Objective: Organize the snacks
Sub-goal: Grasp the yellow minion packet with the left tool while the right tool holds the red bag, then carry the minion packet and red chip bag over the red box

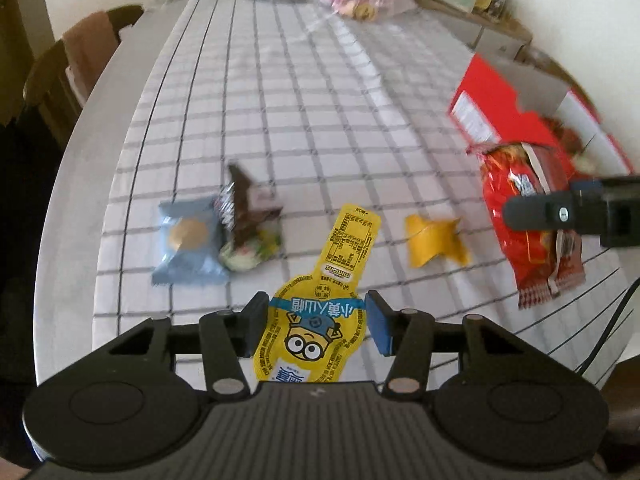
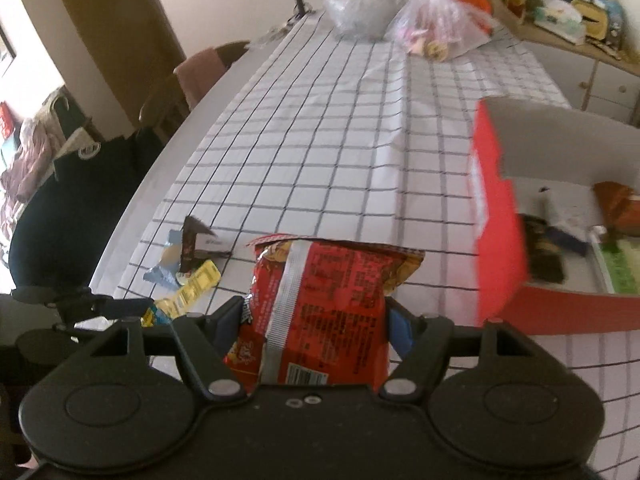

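Note:
My left gripper (image 1: 316, 320) is shut on a yellow cartoon-printed pouch (image 1: 320, 320) and holds it above the checked tablecloth (image 1: 304, 120). On the cloth behind it lie a blue biscuit packet (image 1: 188, 240), a brown wrapper (image 1: 248, 208), a green-and-white packet (image 1: 248, 254) and a small yellow wrapper (image 1: 434, 242). My right gripper (image 2: 316, 320) is shut on a red snack bag (image 2: 320, 280), lifted off the table. An open red box (image 2: 500, 220) with several snacks inside stands just to its right. The left wrist view shows the same bag (image 1: 528, 240) and box (image 1: 500, 116) at the right.
Clear plastic bags (image 2: 400, 8) holding goods sit at the table's far end. A cluttered shelf (image 2: 568, 20) runs along the back right wall. A chair with a cloth over it (image 2: 200, 68) stands by the table's left edge (image 1: 80, 184).

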Available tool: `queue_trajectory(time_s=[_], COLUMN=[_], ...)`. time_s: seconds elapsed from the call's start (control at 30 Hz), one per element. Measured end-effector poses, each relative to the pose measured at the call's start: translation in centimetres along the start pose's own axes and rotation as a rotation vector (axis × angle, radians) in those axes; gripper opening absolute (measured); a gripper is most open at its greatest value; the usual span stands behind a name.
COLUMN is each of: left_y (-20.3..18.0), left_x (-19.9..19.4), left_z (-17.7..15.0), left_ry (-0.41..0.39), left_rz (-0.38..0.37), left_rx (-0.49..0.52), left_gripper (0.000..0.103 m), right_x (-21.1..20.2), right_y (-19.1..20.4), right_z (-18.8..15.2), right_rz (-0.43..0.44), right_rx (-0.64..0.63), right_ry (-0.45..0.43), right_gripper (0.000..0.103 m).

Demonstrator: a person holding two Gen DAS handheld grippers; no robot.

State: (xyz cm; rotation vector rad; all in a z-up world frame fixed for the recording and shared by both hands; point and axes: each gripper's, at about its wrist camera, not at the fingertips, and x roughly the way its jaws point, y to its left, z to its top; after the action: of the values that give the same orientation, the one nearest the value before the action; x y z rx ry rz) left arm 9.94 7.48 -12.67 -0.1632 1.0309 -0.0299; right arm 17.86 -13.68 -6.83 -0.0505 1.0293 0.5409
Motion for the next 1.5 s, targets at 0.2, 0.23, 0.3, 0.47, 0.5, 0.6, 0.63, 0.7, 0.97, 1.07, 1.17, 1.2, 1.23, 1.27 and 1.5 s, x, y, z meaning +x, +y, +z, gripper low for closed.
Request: queue_trajectory(time_s=[0.2, 0.23, 0.3, 0.47, 0.5, 0.6, 0.63, 0.7, 0.97, 1.07, 1.17, 1.2, 1.23, 1.27, 1.5], left_y=[-3.2, -3.9, -5.1, -8.7, -9.5, -11.9, -12.8, -14.5, -20.3, -22.1, -23.8, -24.4, -25.0, -25.6, -28.5], left_x=[-1.2, -1.2, -1.5, -1.9, -1.8, -1.5, -1.5, -1.3, 0.1, 1.4, 2.6, 3.0, 3.4, 3.9, 7.9], left_z=[2.5, 2.9, 3.7, 5.6, 6.1, 7.3, 7.8, 8.6, 11.4, 12.4, 13.5, 13.8, 14.2, 14.6, 17.0], left_ry=[-0.063, -0.066, -0.078, -0.114, -0.120, -0.134, -0.139, -0.149, -0.157, -0.140, -0.123, -0.120, -0.115, -0.110, -0.041], left_rz=[-0.021, -0.025, -0.038, -0.055, -0.057, -0.056, -0.058, -0.057, -0.068, -0.059, -0.058, -0.055, -0.054, -0.051, 0.000], left_rx=[0.010, 0.012, 0.018, 0.064, 0.074, 0.105, 0.116, 0.135, 0.178, 0.188, 0.184, 0.187, 0.189, 0.189, 0.172], left_gripper=[0.051, 0.051, 0.051, 0.051, 0.051, 0.051, 0.051, 0.051, 0.051, 0.051, 0.051, 0.051, 0.051, 0.051, 0.051], right_x=[-3.1, -3.6, -4.4, -6.0, -6.4, -7.2, -7.5, -7.8, -8.2, -7.9, -7.3, -7.0, -6.7, -6.4, -4.0], right_y=[-3.2, -3.8, -5.1, -8.4, -9.1, -11.2, -11.9, -13.3, -19.0, -21.3, -23.5, -24.4, -25.0, -25.7, -28.1], right_z=[0.3, 0.4, 0.6, 1.1, 1.2, 1.6, 1.7, 2.0, 3.1, 3.5, 4.0, 4.2, 4.4, 4.6, 5.5], right_rz=[-0.036, -0.044, -0.055, -0.090, -0.095, -0.107, -0.112, -0.120, -0.157, -0.160, -0.157, -0.154, -0.155, -0.157, -0.169], right_rx=[0.012, 0.016, 0.023, 0.037, 0.040, 0.048, 0.049, 0.056, 0.070, 0.074, 0.078, 0.084, 0.088, 0.086, 0.049], right_ry=[-0.057, -0.067, -0.083, -0.114, -0.121, -0.139, -0.144, -0.151, -0.164, -0.155, -0.136, -0.125, -0.118, -0.109, -0.058], right_gripper=[0.072, 0.072, 0.072, 0.072, 0.072, 0.072, 0.072, 0.072, 0.072, 0.072, 0.072, 0.072, 0.072, 0.072, 0.072])
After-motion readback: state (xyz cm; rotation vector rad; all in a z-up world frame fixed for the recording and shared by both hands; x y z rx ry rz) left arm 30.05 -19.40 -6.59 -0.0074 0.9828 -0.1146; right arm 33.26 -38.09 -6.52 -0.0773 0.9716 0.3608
